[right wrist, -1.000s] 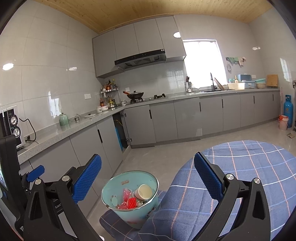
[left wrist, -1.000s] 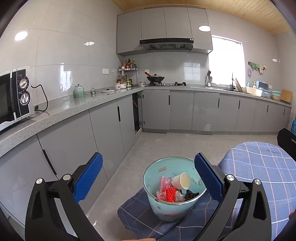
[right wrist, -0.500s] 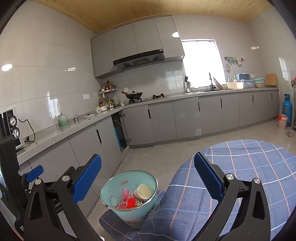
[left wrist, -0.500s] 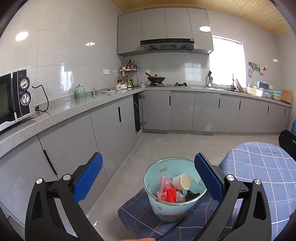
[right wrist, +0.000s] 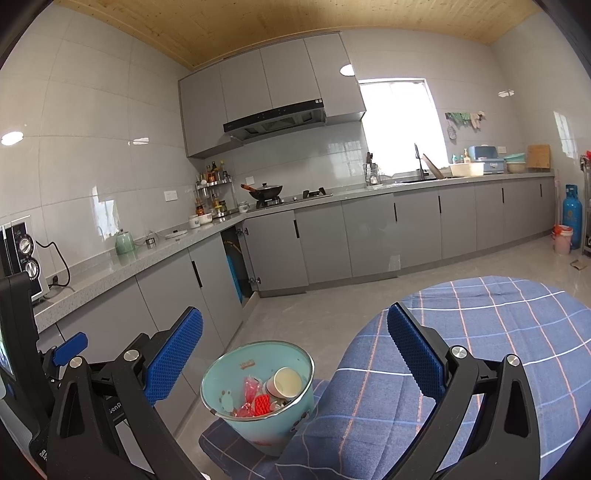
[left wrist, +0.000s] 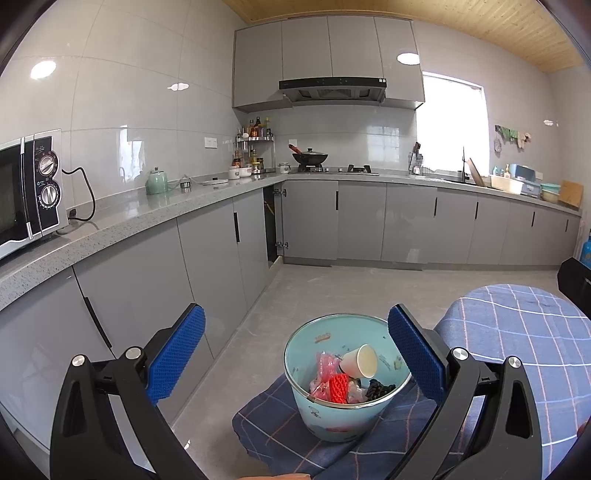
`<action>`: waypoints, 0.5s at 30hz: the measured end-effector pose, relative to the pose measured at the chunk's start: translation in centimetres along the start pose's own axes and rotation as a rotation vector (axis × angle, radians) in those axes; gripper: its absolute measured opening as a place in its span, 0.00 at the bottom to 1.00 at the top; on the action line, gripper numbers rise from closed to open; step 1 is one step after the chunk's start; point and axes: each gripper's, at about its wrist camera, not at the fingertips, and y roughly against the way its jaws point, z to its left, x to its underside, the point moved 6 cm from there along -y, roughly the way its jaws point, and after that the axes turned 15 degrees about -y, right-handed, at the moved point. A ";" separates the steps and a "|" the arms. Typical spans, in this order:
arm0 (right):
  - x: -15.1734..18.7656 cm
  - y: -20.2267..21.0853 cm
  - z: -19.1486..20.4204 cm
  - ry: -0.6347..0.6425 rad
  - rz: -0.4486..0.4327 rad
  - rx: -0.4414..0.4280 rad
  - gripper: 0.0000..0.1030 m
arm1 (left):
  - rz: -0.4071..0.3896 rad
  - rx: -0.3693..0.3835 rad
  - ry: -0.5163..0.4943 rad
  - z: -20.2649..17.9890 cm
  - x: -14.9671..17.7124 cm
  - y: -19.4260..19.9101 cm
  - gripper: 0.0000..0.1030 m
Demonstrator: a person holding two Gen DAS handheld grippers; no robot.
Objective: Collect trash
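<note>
Nothing has shifted since a second ago: your left gripper (left wrist: 295,354) and right gripper (right wrist: 295,354) hang spread and empty, the bin (left wrist: 345,413) at lower centre already holding the trash.

**Grey kitchen under a wooden ceiling**

Grey base cabinets (right wrist: 369,236) run in an L along two white-tiled walls (left wrist: 129,92), topped by a speckled grey counter (left wrist: 155,210). At the left edge of the left view stands a microwave (left wrist: 33,184). Wall cupboards (left wrist: 325,48) and a range hood (left wrist: 332,88) hang at upper centre above a wok (left wrist: 309,158) on the stove. A bright window (right wrist: 400,118) glows right of centre above the sink area. The ceiling (right wrist: 277,26) is pale wood planks; the floor (left wrist: 351,291) is light grey tile. A blue gas cylinder (right wrist: 571,216) stands at far right.
</note>
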 end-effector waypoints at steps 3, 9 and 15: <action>-0.1 0.2 -0.2 0.004 -0.006 0.002 0.96 | -0.002 0.001 0.004 0.1 0.0 -0.1 0.95; -0.2 0.3 -0.1 0.005 -0.003 0.001 0.96 | 0.001 0.007 0.002 0.1 0.0 -0.1 0.95; -0.1 0.3 -0.1 0.011 -0.003 0.001 0.96 | 0.007 0.013 0.002 0.1 0.0 -0.3 0.95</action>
